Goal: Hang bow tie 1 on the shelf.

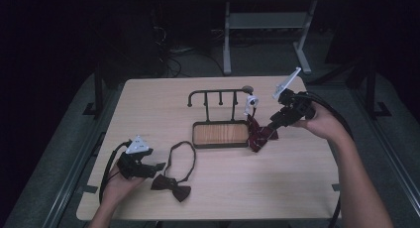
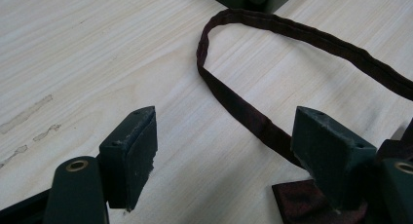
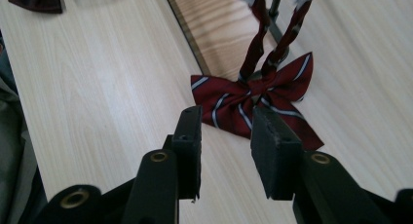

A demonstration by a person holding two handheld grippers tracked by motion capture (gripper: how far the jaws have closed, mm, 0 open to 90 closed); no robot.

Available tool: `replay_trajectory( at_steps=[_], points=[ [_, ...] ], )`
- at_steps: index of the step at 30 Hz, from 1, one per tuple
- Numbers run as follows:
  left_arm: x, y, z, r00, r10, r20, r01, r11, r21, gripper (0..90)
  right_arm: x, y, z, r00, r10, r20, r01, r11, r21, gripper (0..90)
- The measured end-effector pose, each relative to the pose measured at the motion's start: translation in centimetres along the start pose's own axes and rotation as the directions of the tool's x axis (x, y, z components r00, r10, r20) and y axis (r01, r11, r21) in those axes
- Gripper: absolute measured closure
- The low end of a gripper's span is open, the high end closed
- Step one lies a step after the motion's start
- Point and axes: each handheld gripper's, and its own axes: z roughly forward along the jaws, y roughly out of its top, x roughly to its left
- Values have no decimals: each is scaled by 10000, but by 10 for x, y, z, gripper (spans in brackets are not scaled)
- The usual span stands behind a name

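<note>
My right gripper [image 3: 226, 151] hovers just short of the striped bow tie [image 3: 253, 104], jaws partly apart with nothing between them. That tie lies on the table [image 1: 277, 178] at the right end of the rack's wooden base [image 1: 220, 134], its band running up to the rack's rail [image 1: 218, 92] where a white clasp [image 1: 251, 102] sits; the wings spread crosswise to my jaws in the right gripper view, the long axis running left to right there, the knot at centre. I judge the hanging step on this tie is finishing or being adjusted. My left gripper [image 1: 148, 164] rests with jaws wide apart, empty, beside the plain dark bow tie [image 1: 171, 186], whose strap loop [image 2: 253, 48] curves toward the rack. Next I judge: straddle that strap and pinch it cleanly without dragging the bow.
</note>
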Motion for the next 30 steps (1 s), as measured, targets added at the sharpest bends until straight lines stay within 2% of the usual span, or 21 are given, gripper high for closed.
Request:
replay_trajectory(
  at_steps=[9, 19, 30],
  points=[
    [0, 0, 0, 10000, 6, -16, -6, 10000, -2, 252, 4, -11, 4, 10000, 57, -40, -58, 9998, -195, 614],
    [0, 0, 0, 10000, -50, 13, 50, 10000, 54, 253, 11, -25, 23, 9996, 82, -258, -85, 9999, -103, 588],
    [-1, 0, 0, 10000, -52, 28, 52, 10000, 72, 252, 13, -40, 33, 9988, 257, -424, -265, 9995, -186, 571]
  ],
)
